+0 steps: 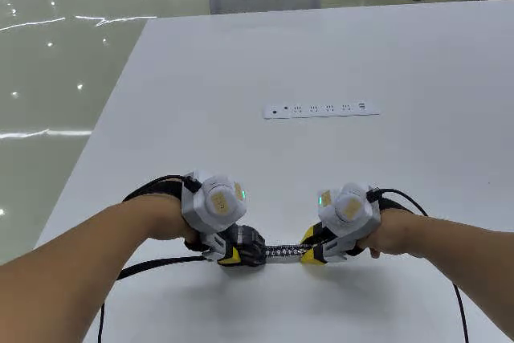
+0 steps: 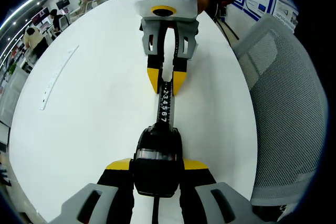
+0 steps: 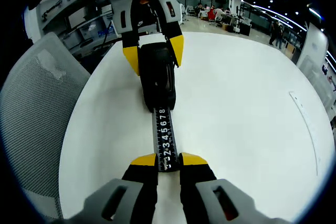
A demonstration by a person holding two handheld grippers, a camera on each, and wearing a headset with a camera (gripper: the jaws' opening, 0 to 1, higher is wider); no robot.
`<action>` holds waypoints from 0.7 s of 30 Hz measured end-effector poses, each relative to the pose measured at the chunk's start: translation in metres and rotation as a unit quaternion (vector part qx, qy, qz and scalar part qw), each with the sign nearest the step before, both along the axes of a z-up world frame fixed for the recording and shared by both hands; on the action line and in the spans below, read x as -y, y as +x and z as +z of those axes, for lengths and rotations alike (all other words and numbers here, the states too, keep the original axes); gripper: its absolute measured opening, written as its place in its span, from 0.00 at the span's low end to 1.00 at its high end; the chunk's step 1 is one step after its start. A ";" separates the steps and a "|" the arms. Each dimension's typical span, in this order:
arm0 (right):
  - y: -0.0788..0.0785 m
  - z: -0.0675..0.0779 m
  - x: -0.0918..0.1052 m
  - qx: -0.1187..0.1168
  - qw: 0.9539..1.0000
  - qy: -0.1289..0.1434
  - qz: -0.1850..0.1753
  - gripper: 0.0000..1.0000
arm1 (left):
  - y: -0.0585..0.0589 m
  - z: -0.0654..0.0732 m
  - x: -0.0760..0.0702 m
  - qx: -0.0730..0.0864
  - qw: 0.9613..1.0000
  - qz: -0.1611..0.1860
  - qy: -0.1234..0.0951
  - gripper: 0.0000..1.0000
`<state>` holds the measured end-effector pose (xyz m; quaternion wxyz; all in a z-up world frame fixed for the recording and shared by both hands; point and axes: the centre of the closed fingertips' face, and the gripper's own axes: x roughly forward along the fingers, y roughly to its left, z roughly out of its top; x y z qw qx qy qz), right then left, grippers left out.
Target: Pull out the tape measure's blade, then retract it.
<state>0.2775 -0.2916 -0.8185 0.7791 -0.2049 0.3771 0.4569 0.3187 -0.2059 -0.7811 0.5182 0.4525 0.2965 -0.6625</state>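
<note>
While I watch from the head view, my left gripper (image 1: 239, 251) clamps the tape measure's black case (image 1: 250, 245) on the white surface (image 1: 241, 78), and my right gripper (image 1: 311, 251) nips the blade (image 1: 283, 251) stretched between them. Left gripper view: the case sits between my jaws, with the blade running ahead. Right gripper view: my jaws are pressed on the blade's tip, with the case beyond.

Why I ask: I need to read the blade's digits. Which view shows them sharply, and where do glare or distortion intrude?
Right gripper view: digits on the blade are sharp, though fisheye curves the table edge. Left gripper view: legible but smaller, beyond the case. Head view: too small to read; lights glare on the floor.
</note>
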 end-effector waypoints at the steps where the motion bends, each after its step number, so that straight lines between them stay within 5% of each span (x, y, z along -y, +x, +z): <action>1: 0.000 0.000 0.001 0.000 1.000 -0.001 0.000 0.13 | 0.000 0.000 0.000 0.000 1.000 0.000 0.000 0.30; 21: -0.007 -0.001 0.013 -0.001 1.000 -0.005 -0.002 0.13 | -0.001 0.001 0.000 -0.001 1.000 0.004 0.000 0.30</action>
